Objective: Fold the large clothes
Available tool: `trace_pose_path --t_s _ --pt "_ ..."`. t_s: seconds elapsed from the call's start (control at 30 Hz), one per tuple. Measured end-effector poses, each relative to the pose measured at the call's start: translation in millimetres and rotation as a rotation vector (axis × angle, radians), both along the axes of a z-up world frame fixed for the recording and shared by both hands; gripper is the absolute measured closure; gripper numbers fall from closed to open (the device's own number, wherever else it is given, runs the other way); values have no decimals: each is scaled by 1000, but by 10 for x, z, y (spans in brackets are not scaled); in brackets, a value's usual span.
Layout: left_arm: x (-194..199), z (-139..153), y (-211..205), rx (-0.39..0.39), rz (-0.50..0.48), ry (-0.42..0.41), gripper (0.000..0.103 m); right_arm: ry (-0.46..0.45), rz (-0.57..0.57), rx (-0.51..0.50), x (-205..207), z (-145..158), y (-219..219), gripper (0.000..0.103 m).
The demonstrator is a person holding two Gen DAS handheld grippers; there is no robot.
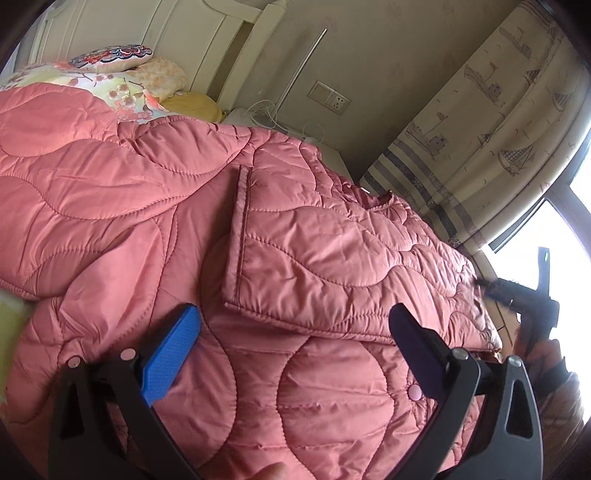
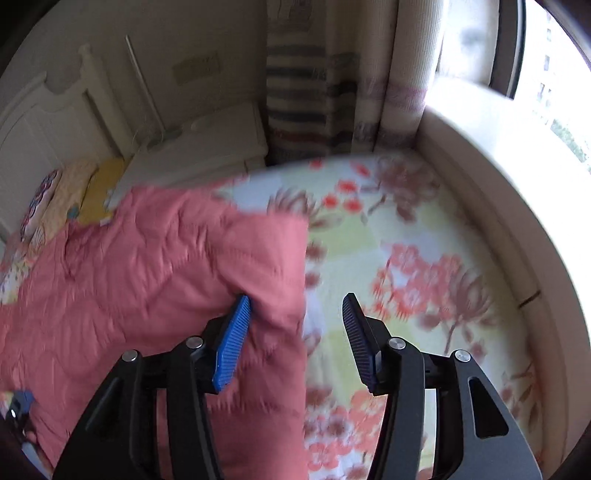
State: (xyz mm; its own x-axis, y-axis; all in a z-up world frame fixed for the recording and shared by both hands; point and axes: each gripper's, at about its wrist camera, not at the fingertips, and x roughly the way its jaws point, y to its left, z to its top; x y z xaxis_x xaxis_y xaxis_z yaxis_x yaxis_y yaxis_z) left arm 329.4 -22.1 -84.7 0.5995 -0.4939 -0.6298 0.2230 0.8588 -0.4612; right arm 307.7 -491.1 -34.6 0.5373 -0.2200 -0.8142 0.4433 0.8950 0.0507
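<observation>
We see a pink quilted coat (image 1: 280,229) spread over a bed, filling most of the left wrist view. Its padding is stitched in wavy lines. One rectangular panel of it lies folded flat across the middle, its piped edge running top to bottom. A round pink snap (image 1: 415,392) sits low on the coat.

Our left gripper (image 1: 291,354) hangs above the coat with its jaws wide apart, the blue pad (image 1: 170,354) on one side and the dark finger on the other. Nothing sits between them. We cannot tell if they touch the fabric.

In the right wrist view, blurred by motion, the coat (image 2: 155,273) lies to the left on a floral sheet (image 2: 413,266). Our right gripper (image 2: 297,343) is also spread wide. The coat's edge falls between its blue pads (image 2: 231,343), though neither pad presses on it. The right gripper also shows at the far right of the left view (image 1: 532,295), beside the coat's edge.

Beyond the coat, at the head of the bed, sit patterned pillows (image 1: 114,59) against a white headboard (image 1: 192,33). A white nightstand (image 2: 199,147) stands beside it. A wall socket (image 1: 330,98) is above, and a curtain (image 1: 491,110) printed with sailboats hangs by a bright window (image 1: 561,236).
</observation>
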Motion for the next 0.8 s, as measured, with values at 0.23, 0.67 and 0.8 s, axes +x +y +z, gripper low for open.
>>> trace_pose_path --t_s 0.23,0.67,0.8 --pt "-14 -7 21 -17 0 -1 2 144 36 33 485 -348 -129 45" --pt "3 10 -63 45 -1 5 2 -64 139 -123 -162 322 856 22" --pt "6 65 -87 108 -78 39 2 -62 251 -152 -345 288 1325 13"
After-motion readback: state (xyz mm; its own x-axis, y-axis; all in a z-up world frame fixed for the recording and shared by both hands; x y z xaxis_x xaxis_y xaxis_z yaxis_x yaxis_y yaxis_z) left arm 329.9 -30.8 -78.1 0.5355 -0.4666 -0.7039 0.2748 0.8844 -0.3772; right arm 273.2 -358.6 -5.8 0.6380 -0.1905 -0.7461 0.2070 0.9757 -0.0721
